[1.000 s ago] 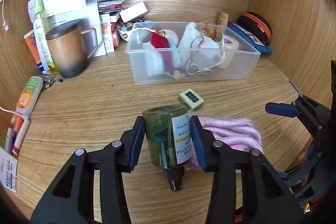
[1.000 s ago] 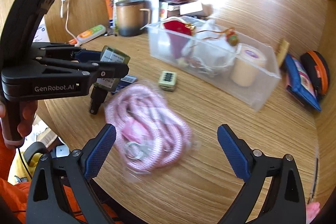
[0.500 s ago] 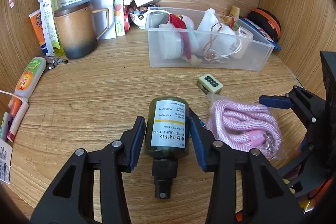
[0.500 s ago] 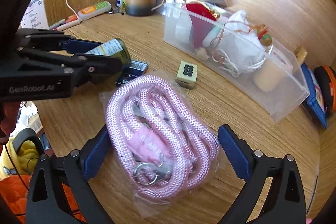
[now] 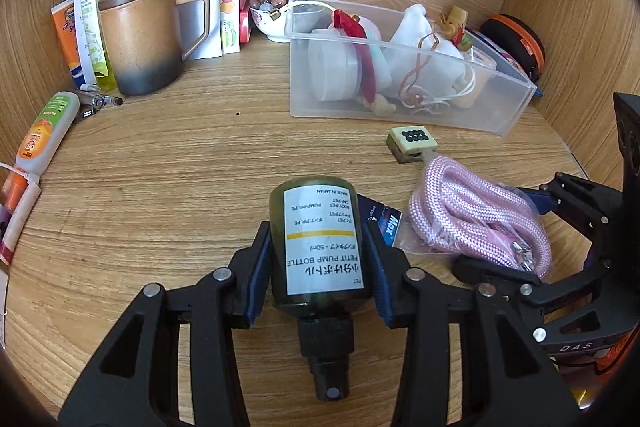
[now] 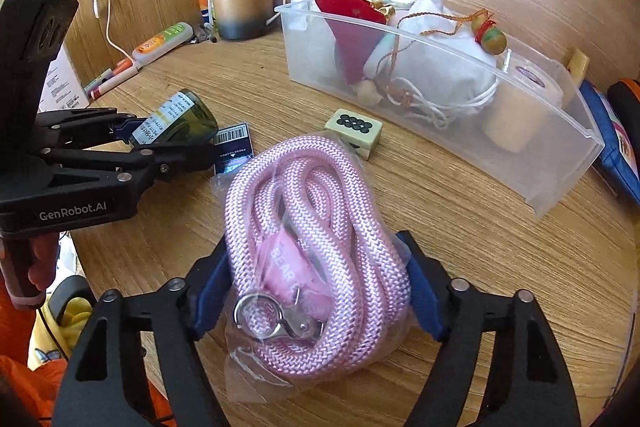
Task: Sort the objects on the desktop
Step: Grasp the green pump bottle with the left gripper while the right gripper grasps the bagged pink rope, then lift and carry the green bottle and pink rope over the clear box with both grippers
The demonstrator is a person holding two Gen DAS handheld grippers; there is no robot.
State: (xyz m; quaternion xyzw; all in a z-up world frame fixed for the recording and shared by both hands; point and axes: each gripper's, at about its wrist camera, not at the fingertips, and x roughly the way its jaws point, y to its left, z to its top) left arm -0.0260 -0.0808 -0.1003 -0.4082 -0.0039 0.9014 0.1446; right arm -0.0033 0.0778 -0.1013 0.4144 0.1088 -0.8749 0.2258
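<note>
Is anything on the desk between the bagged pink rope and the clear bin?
Yes: a small tile sits between the pink rope and the clear bin, near the bin's front wall. Otherwise bare desk.

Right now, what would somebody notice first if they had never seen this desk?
Probably the fat pink rope bagged in clear plastic at the front of the desk, with the right tongs closing around it. Next, the dark green pump bottle pinched in the left tongs, just left of the rope. Behind them sits a clear bin stuffed with bits and bobs.
</note>
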